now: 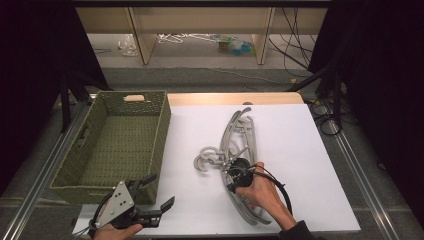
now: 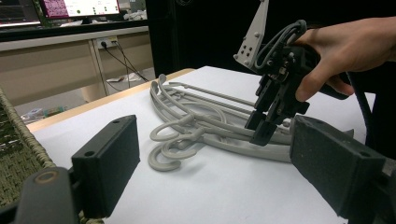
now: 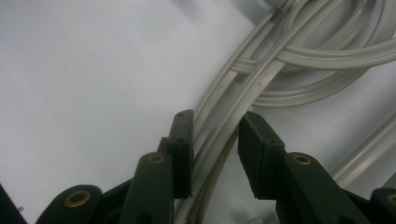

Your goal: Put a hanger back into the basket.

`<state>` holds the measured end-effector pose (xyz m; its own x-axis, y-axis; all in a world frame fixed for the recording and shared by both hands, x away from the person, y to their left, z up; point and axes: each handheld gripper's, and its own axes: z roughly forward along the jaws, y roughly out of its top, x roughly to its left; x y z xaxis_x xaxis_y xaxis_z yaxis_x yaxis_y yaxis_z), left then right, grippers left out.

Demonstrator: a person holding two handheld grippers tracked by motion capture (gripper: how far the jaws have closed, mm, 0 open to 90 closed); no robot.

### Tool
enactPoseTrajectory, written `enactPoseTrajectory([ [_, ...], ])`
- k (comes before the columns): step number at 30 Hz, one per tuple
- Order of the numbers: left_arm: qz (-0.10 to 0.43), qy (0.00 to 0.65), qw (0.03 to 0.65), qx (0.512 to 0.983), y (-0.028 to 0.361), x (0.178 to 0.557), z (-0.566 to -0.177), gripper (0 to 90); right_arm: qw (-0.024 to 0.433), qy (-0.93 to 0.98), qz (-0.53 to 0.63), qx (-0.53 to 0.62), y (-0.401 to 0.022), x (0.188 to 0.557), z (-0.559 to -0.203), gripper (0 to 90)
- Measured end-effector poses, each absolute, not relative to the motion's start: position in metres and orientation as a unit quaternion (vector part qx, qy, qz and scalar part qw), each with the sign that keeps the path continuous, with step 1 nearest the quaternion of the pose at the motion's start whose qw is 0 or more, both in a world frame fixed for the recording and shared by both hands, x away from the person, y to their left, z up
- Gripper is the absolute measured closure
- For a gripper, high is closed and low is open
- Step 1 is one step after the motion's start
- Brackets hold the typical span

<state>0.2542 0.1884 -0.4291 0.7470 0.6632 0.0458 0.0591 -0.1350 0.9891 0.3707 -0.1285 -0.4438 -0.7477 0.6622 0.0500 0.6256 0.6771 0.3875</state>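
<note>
Pile of grey hangers lies mid-tabletop, long axes running away from the person. Right gripper is nearer, pointing down, jaws astride one hanger arm with gaps either side, not clamped. Left gripper idles released beside the wicker basket.

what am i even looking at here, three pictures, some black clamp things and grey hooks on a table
A person sits at a white table and holds a hand tool with two black jaws in each hand. The high view looks down from above; the other two come from small cameras riding on each tool. On the table lies a pile of grey coat hangers, beside an empty green woven basket. The right gripper points down with hanger arms between its jaws; a small gap shows at the pads, so it is not yet clamping. The left gripper waits near the basket, jaws wide open, holding nothing.
</note>
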Motion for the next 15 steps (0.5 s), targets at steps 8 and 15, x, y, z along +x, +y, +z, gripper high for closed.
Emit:
enactPoseTrajectory([
  [8,0.249,0.254,0.608,0.710,0.188,0.254,-0.429,15.8,0.049,0.910,0.207,0.357,-0.136,0.367,-0.430,68.9],
  [15,0.249,0.254,0.609,0.709,0.188,0.253,-0.428,15.8,0.040,0.901,0.230,0.366,-0.151,0.365,-0.414,69.9],
])
